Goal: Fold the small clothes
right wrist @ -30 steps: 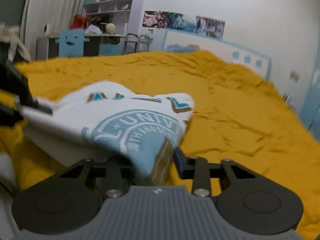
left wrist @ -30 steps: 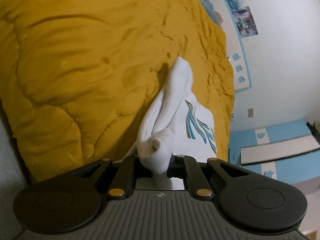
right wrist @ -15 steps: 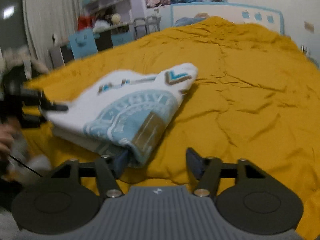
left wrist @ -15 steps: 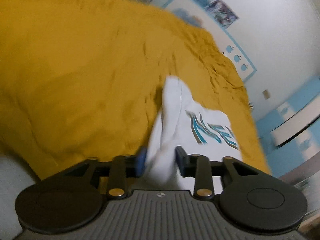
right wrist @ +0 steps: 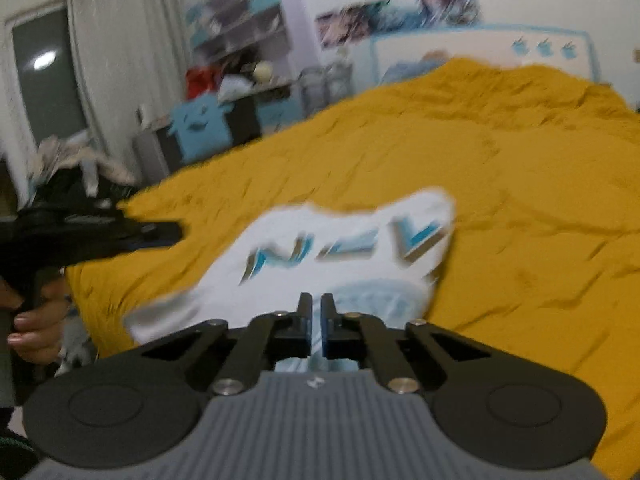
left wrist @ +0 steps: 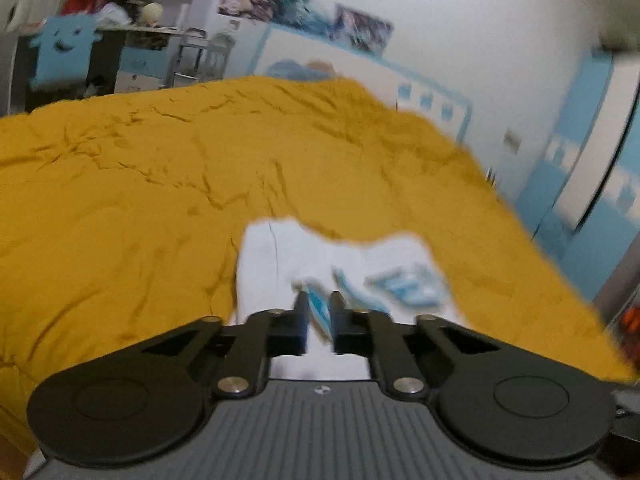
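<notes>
A small white T-shirt with blue print lies folded on the yellow quilt, in the left wrist view (left wrist: 280, 264) and the right wrist view (right wrist: 340, 248). My left gripper (left wrist: 319, 312) hangs just above its near edge, jaws a narrow gap apart with nothing clamped; it also shows from the side in the right wrist view (right wrist: 160, 232). My right gripper (right wrist: 316, 312) is above the shirt's near edge, jaws nearly together and holding nothing. Both views are motion-blurred.
The yellow quilt (left wrist: 160, 168) covers the bed. A white and blue headboard (left wrist: 400, 80) stands at the far end. A desk with a blue monster cushion (right wrist: 200, 128) and shelves is to the left. A blue wardrobe (left wrist: 580, 180) is on the right.
Both grippers have let go of the shirt and drawn back and up. The shirt now lies flat on the quilt. The jaws of both grippers have closed down to narrow gaps.
</notes>
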Tool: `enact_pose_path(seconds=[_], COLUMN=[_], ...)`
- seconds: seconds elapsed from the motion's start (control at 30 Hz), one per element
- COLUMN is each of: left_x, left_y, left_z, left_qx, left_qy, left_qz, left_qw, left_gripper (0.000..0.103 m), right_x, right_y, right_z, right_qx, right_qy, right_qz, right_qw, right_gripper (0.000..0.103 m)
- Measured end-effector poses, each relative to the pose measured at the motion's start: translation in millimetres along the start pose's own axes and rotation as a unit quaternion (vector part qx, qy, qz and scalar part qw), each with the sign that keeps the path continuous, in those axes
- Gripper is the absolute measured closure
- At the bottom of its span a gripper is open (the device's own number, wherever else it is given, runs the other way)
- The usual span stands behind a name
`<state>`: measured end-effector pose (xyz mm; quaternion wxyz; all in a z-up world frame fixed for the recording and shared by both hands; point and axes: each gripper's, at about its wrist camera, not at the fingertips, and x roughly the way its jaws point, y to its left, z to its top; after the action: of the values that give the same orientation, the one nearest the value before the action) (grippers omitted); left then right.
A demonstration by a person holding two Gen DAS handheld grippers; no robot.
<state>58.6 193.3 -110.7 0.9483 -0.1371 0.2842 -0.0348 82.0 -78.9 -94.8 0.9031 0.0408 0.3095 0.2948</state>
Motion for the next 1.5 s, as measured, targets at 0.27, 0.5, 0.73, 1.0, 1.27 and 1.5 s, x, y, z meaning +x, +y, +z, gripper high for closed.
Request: enact_pose_path(seconds=[0.27, 0.5, 0.73, 1.0, 1.27, 1.5], left_x=[39, 22, 59, 81, 78, 72], left_y=[5, 1, -15, 2, 1, -11], left_z=[-39, -19, -5, -13, -12, -4], left_qx=[0.014, 0.020, 0.054, 0.021, 0.018, 0.037], left_qy=[0.059, 0.026, 0.035, 0.070, 0.073, 0.090], left_qz=[0.046, 0.034, 0.050, 0.051, 0.053, 0.074], left_qw=[0.9971, 0.9989, 0.9967, 0.9960, 0.9958, 0.9925], left_gripper=[0.103, 0.101, 0.101, 0.095, 0.095, 0.086], right_x=[46, 29, 61, 120, 123, 112], right_y=[2, 10, -11, -33, -33, -21], right_z=[-44, -21, 15, 11, 10, 16], right_qx=[0.000, -0.040, -0.015, 0.029, 0.025, 0.008], right_qy=[0.074, 0.031, -0.030, 0.022, 0.024, 0.037], right_qz=[-0.043, -0.034, -0.066, -0.118, -0.131, -0.158], right_qw=[0.996, 0.998, 0.997, 0.992, 0.991, 0.987], right_gripper=[0.103, 0.103, 0.100, 0.103, 0.103, 0.103])
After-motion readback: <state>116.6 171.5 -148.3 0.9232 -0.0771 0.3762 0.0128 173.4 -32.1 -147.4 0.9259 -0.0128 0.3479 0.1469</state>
